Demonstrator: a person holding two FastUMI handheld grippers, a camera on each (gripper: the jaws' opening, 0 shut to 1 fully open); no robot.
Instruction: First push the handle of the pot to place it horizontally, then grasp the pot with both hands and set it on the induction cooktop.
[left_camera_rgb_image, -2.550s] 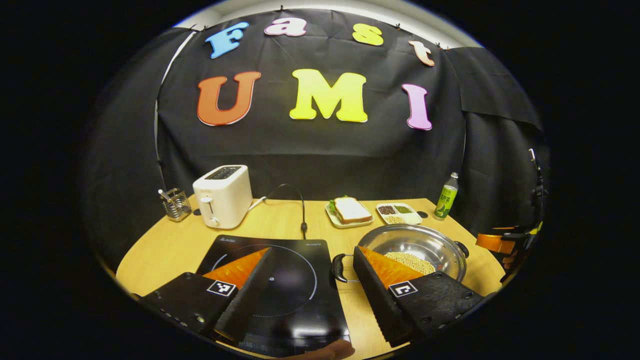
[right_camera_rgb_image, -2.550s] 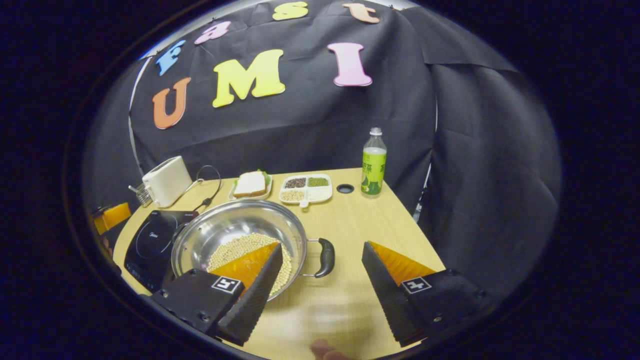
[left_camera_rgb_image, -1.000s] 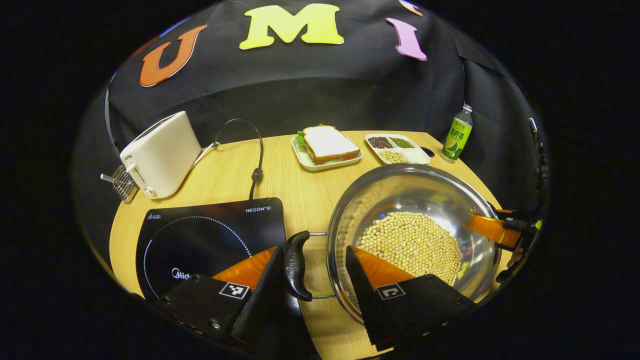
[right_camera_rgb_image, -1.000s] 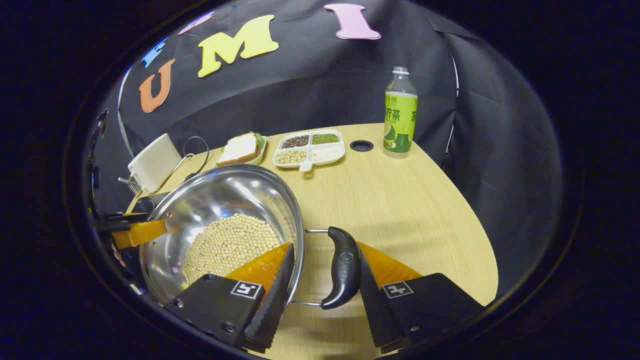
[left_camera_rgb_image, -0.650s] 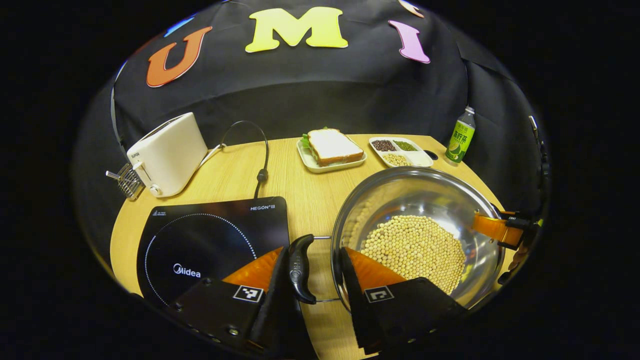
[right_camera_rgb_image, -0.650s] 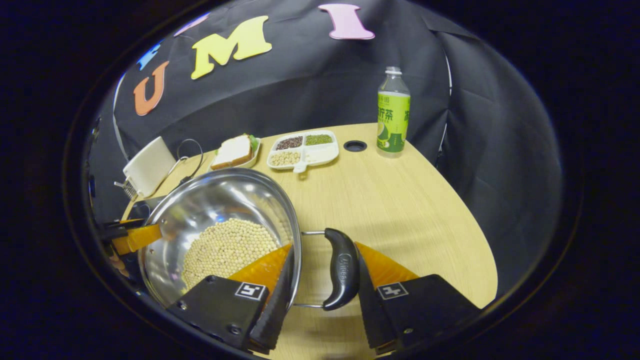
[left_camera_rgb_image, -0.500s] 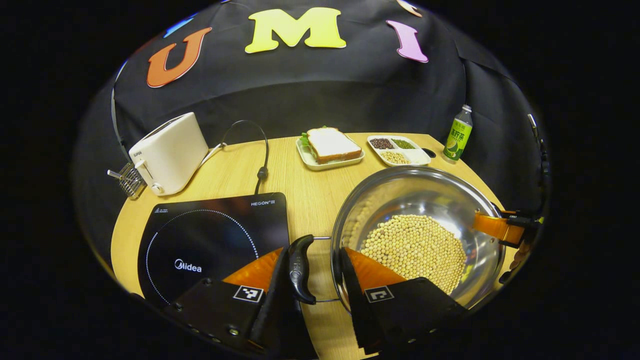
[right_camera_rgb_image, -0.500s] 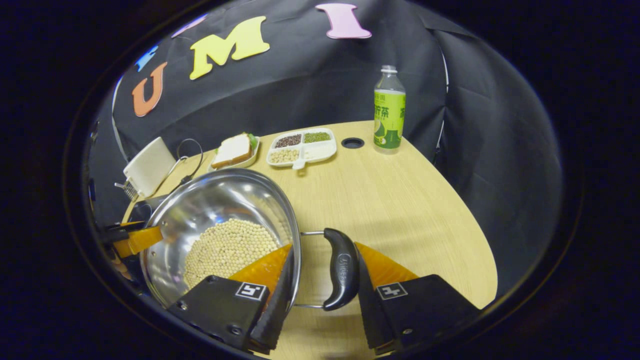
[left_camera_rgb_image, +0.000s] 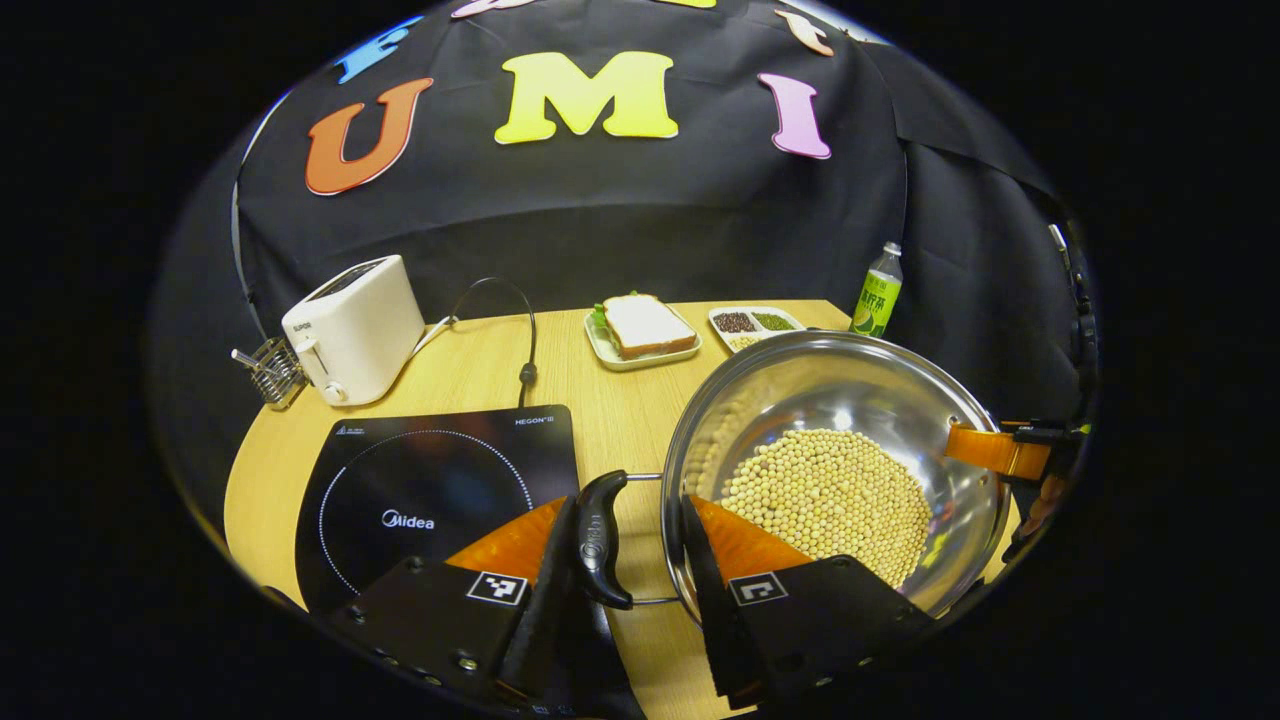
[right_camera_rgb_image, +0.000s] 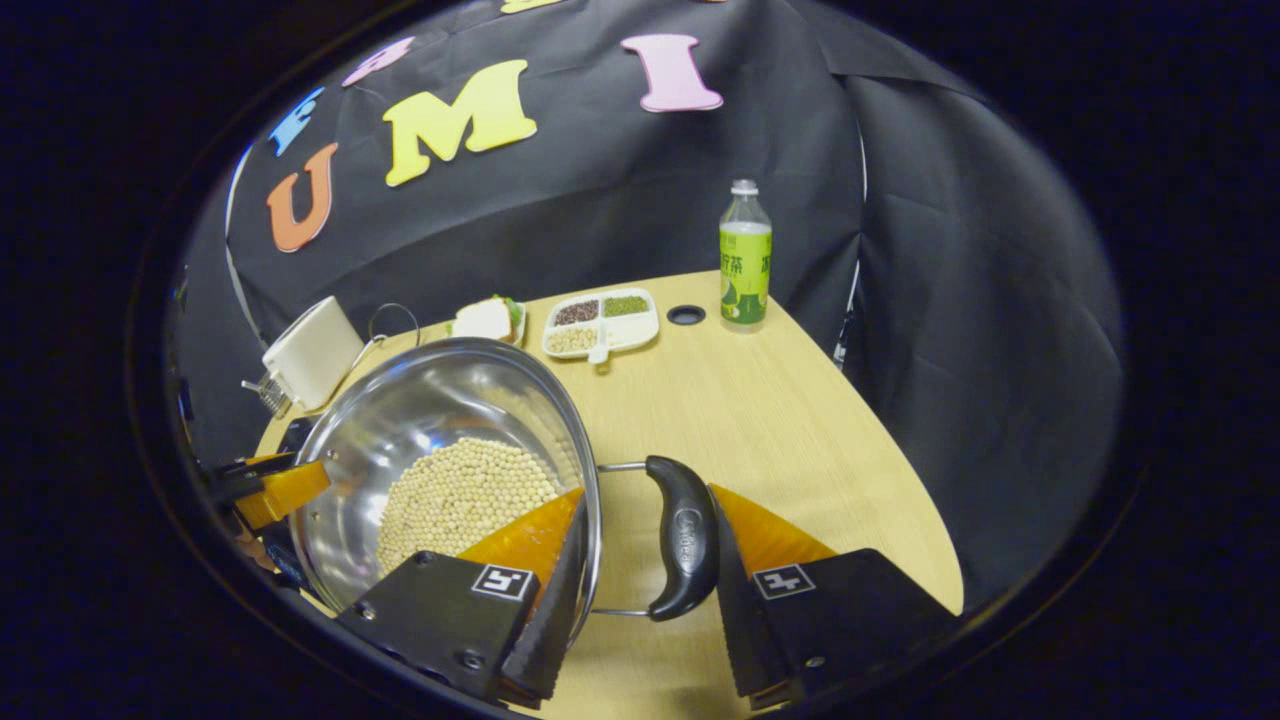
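Stainless-steel round pot (left_camera_rgb_image: 835, 470) with two black loop handles and a bed of pale yellow beans is riding between my two grippers, just to the right of the flat black induction cooktop (left_camera_rgb_image: 440, 480) on the wooden bench (left_camera_rgb_image: 470, 370). I am narrowing the jaws of my left gripper (left_camera_rgb_image: 632, 560) around the left black handle (left_camera_rgb_image: 597, 540), one finger outside the handle and the other against the pot's wall. I am doing the same with my right gripper (right_camera_rgb_image: 640, 560) at the right black handle (right_camera_rgb_image: 685, 535), so the load is shared and the beans are staying level. Both handles are lying flat, which I judge is why a two-sided grip is possible.

Compared with half a second ago, the bench is sitting lower in both views and the pot's rim is now covering part of the white divided dish (left_camera_rgb_image: 755, 322), so I judge that I am lifting it clear of the bench before carrying it leftward to the cooktop.
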